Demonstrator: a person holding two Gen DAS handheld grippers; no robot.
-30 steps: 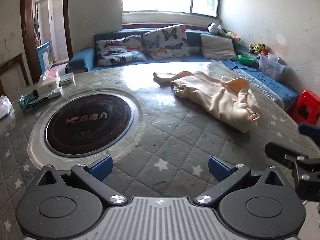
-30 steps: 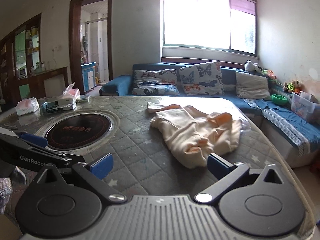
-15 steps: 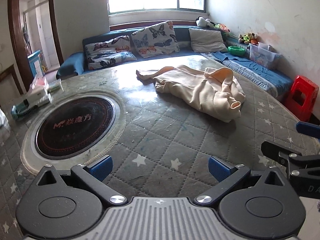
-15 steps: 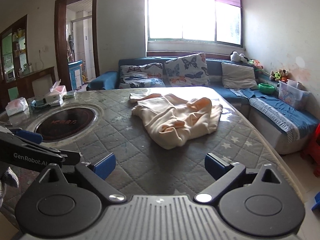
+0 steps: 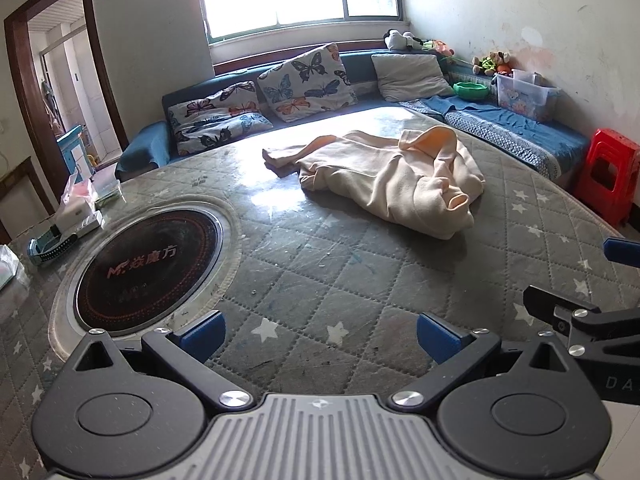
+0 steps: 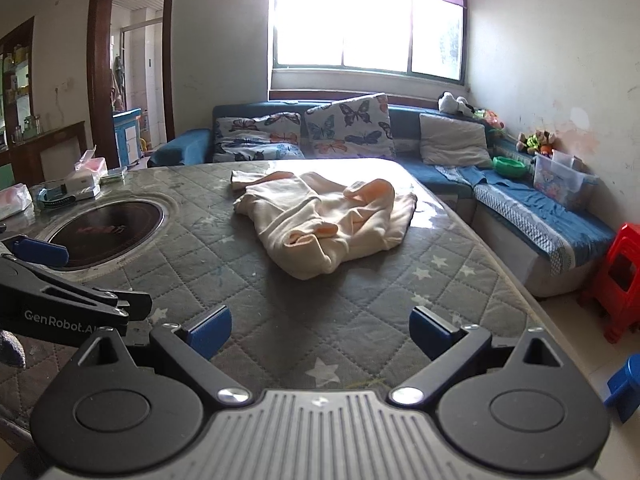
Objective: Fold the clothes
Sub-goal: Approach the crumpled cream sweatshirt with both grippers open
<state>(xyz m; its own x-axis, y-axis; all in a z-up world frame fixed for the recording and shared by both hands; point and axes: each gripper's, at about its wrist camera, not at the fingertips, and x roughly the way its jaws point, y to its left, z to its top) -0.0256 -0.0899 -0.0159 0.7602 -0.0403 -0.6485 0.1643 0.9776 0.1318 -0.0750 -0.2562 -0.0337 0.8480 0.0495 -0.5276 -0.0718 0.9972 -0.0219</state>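
Blue pads: the left gripper (image 5: 318, 334) has its fingers spread wide with nothing between them, over the quilted table (image 5: 320, 272).
Right gripper (image 6: 320, 330): spread just as wide, holding nothing, at the near edge of the table.
Side by side: each gripper shows at the edge of the other's view, both apart from the cloth.
Garment (image 5: 394, 178): cream with peach lining, crumpled in a heap on the far right part of the table, one sleeve stretched toward the sofa (image 5: 360, 64).
Round black plate (image 5: 150, 266): set into the table, left of the garment and well apart from it.
Tissue box (image 5: 78, 210): at the far left table edge.
Red stool (image 5: 608, 174): on the floor, right of the table.
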